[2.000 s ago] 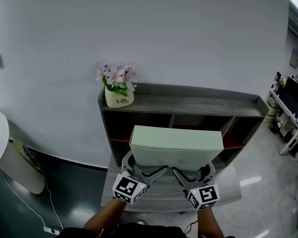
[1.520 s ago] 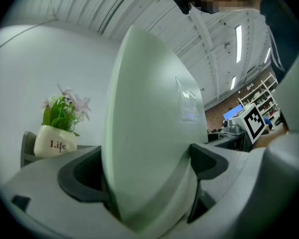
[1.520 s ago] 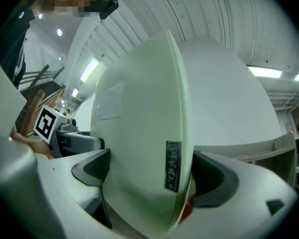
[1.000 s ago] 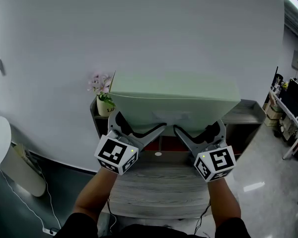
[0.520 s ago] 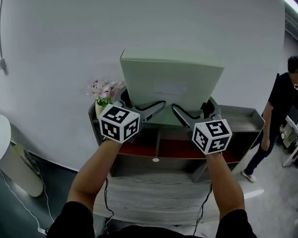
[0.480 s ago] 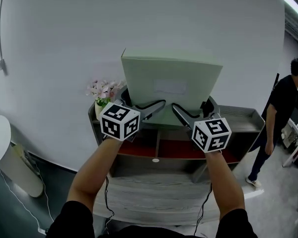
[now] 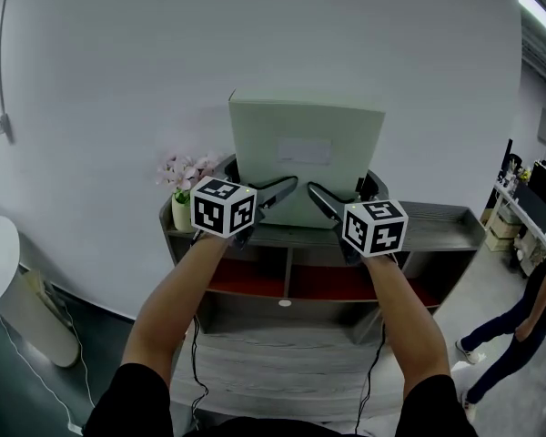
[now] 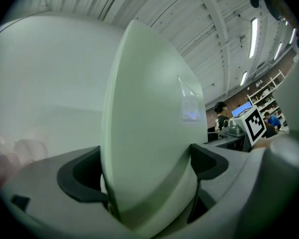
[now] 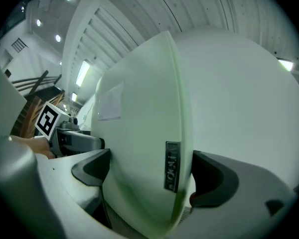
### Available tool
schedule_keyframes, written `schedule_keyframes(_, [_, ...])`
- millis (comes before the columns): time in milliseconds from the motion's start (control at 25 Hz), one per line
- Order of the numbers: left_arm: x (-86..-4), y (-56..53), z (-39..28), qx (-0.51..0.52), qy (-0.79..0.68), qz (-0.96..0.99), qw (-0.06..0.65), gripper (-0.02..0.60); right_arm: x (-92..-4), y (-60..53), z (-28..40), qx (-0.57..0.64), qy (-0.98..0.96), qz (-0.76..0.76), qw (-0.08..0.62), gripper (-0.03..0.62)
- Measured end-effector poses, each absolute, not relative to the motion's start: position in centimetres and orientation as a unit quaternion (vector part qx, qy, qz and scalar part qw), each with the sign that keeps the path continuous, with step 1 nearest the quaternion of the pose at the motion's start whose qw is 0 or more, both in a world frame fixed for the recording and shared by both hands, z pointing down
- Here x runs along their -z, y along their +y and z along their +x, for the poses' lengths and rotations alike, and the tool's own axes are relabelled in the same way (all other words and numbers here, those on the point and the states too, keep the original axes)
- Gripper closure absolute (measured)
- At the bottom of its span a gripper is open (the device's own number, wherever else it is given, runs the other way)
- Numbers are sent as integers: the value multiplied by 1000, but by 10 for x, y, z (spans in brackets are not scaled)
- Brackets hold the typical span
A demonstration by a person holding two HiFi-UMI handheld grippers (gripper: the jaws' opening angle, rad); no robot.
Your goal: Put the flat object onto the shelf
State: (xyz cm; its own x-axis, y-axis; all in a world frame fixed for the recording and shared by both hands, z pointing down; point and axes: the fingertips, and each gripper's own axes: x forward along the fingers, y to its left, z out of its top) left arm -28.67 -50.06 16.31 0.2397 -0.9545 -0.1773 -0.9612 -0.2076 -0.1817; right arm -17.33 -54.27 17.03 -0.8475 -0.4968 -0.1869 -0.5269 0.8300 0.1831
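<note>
Seen whole only in the head view: the pale green flat box (image 7: 307,157), held upright over the top board of the grey shelf (image 7: 437,215), its broad face with a pale label (image 7: 303,150) turned to the near side and its back close to the white wall (image 7: 346,35). Could not tell whether the lower edge touched the top board. Gripped along that lower edge by the left gripper (image 7: 255,185) toward the left corner and the right gripper (image 7: 344,189) toward the right corner.

Confirmed in the left gripper view: jaws pinching the box across its thin side, one dark pad against each face. Found the same in the right gripper view, and only there a small dark nameplate (image 9: 172,166) on the narrow edge of the box, its print too blurred to read. Looked up in both gripper views to a ribbed ceiling with strip lights (image 8: 253,36).

Noted just left of the box, on the same top board, a small pot of pink flowers (image 7: 184,185), partly covered by the left gripper. Noted also a person (image 7: 528,317) on the floor at the far right and a grey cable (image 7: 2,62) on the wall at the upper left.

Kept the box with its long axis from left to right, short axis up and down, thin side from near to far.
</note>
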Motion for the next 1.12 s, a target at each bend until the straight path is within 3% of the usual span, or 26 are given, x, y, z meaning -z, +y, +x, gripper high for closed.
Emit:
schedule_keyframes(400, [-171, -517, -302, -32, 619, -775, 121, 40, -180, -562, -189, -89, 962, -253, 51, 89])
schedule_keyframes(720, [-171, -522, -309, -78, 622, -762, 165, 40, -199, -570, -193, -100, 960, -260, 43, 91])
schedule_keyframes(1120, [-196, -509, -312, -35, 673, -714, 189, 40, -219, -570, -195, -108, 955, -276, 26, 91])
